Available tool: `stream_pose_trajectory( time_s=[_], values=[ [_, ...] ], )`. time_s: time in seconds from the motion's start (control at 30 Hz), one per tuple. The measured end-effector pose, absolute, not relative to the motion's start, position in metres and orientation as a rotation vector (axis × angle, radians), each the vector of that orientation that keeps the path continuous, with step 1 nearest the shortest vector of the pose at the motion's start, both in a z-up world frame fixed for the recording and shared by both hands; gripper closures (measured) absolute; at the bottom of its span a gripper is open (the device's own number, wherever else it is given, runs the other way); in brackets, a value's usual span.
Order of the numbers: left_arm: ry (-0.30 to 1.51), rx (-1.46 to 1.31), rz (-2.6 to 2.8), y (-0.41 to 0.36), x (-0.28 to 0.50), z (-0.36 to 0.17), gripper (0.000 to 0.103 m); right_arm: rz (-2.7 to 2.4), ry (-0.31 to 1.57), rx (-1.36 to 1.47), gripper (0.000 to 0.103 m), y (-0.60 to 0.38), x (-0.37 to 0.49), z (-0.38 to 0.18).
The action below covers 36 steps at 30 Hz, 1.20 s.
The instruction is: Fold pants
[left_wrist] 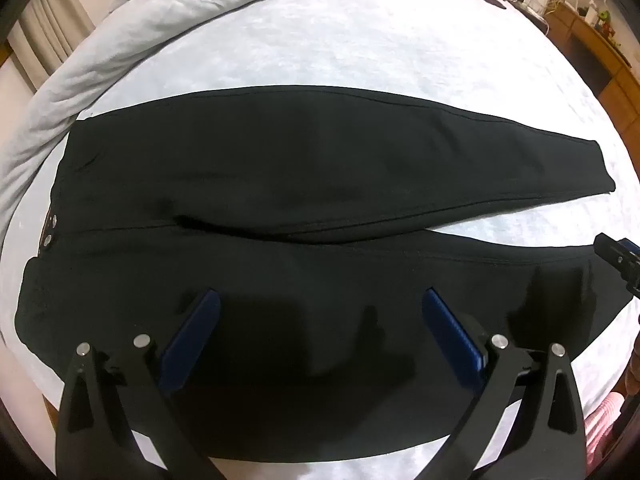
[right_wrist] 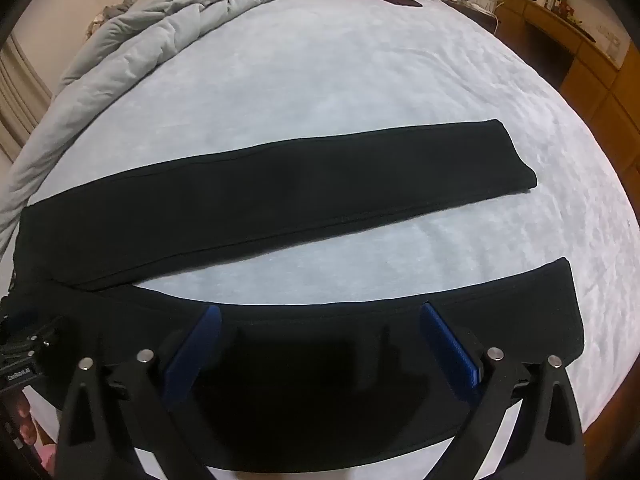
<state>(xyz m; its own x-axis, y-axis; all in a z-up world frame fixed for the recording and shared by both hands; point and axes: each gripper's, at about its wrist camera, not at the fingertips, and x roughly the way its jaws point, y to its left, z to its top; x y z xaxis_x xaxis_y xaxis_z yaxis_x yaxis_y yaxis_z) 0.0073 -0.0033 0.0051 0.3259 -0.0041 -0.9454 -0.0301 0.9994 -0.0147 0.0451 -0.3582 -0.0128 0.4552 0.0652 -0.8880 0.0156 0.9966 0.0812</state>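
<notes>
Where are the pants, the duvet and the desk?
pants [left_wrist: 280, 160]: left wrist view, upper leg's thigh.
duvet [right_wrist: 160, 40]: right wrist view, its bunched middle.
desk [right_wrist: 560, 28]: right wrist view, its front edge.

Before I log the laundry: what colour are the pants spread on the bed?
Black pants, clearest in the right wrist view.

- Left gripper [left_wrist: 320, 304]: black arms shaped like long triangles with slot cut-outs, four round silver pivot pins across the linkages.
- Its fingers [left_wrist: 192, 332] carry deep blue pads; the pad at four o'clock shows a ribbed face.
- Right gripper [right_wrist: 320, 318]: the same black frame, silver pins and blue pads.
- At nine o'clock in the right wrist view, black hardware with small silver screws and tiny white lettering, too small to read.
- Pink-and-white striped clothing [left_wrist: 600, 420] shows at four o'clock in the left wrist view.
</notes>
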Motion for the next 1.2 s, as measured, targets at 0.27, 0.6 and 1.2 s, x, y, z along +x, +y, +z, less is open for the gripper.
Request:
stream_pose_trajectory(
  time_s=[0.27,0.6,1.2],
  values=[
    [1.229,-0.018,0.013,-0.006,0.002,0.008,0.003,0.027,1.084,0.085,0.004,-0.360,0.047,-0.011],
    [1.222,-0.001,0.029,-0.014,0.001,0.008,0.003,0.039,1.130,0.041,0.004,-0.356,0.051,-0.024],
    [1.228,0.011,0.031,-0.014,-0.007,-0.001,0.003,0.049,1.148,0.142,0.004,-0.365,0.056,-0.033]
  ],
)
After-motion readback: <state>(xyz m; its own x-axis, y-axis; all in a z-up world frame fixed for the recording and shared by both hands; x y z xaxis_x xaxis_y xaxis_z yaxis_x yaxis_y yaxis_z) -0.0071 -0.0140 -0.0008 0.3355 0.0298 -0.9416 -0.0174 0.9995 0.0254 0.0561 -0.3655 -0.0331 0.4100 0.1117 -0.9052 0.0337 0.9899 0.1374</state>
